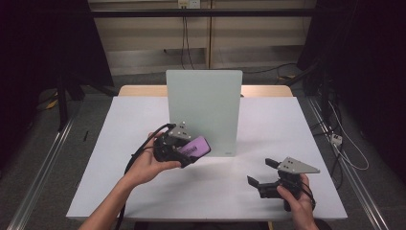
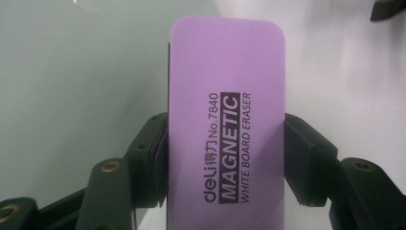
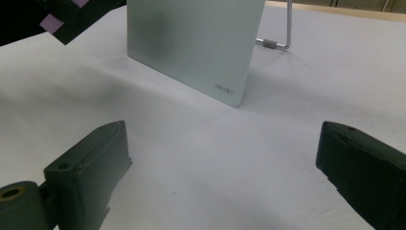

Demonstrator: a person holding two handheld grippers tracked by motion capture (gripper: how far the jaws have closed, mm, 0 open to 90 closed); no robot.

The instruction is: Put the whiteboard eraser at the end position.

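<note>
A purple magnetic whiteboard eraser (image 2: 225,124) with black lettering sits between the jaws of my left gripper (image 1: 191,154), which is shut on its two long sides. In the high view the eraser (image 1: 197,145) is held just in front of the lower left part of an upright pale glass board (image 1: 203,108). Whether it touches the board I cannot tell. My right gripper (image 1: 261,173) stands open low over the white table near the front right, nothing between its jaws. In the right gripper view the board (image 3: 191,43) stands ahead, and a corner of the eraser (image 3: 50,21) shows at top left.
The white table (image 1: 124,143) carries the board, which leans on a metal wire stand (image 3: 280,33) behind it. Dark curtains and cables surround the table, and a wooden edge (image 1: 139,90) shows at the back.
</note>
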